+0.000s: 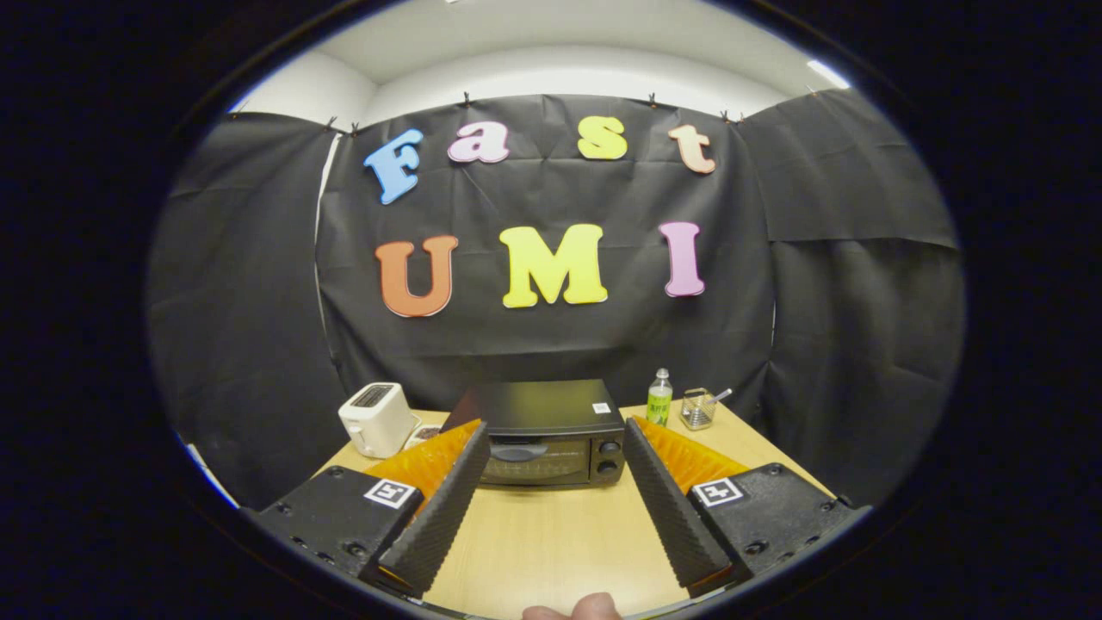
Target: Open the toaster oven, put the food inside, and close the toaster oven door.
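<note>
A black toaster oven (548, 435) stands at the back of the wooden table (551, 542), its glass door shut, with a handle along the door's top and two knobs on its right side. My gripper (551, 428) is open, and its two fingers spread wide, well short of the oven and above the table. The oven shows in the gap between the fingertips, beyond them. Nothing is between the fingers. A fingertip of a person's hand (572, 608) pokes in below the gripper.
A white slot toaster (376, 418) sits left of the oven. To the oven's right stand a small green-labelled bottle (659, 398) and a wire basket (697, 409) with a utensil in it. Bare tabletop lies between me and the oven.
</note>
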### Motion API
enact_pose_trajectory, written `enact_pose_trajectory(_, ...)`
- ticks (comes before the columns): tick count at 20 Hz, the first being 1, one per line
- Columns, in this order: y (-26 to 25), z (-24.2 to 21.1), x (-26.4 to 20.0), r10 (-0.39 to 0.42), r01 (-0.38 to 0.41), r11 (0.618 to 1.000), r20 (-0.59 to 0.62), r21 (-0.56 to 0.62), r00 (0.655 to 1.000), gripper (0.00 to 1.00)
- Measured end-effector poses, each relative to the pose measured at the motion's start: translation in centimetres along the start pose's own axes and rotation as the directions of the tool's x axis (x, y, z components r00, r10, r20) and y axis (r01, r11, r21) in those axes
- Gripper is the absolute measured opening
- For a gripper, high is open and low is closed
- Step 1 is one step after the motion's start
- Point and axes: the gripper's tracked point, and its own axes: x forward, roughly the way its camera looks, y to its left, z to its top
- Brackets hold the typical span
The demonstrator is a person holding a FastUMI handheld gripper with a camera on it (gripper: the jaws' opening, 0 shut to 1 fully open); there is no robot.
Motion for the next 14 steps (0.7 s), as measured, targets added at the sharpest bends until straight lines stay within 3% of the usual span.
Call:
enact_pose_trajectory(9, 3.8, -0.6, 13.9, 0.032, -0.032, 0.999, 0.007, 0.027, 0.999, 1.0)
enact_pose_trajectory(14, 5.1, -5.5, 21.4, 0.037, -0.032, 0.998, -0.105, 0.05, 0.994, 1.0)
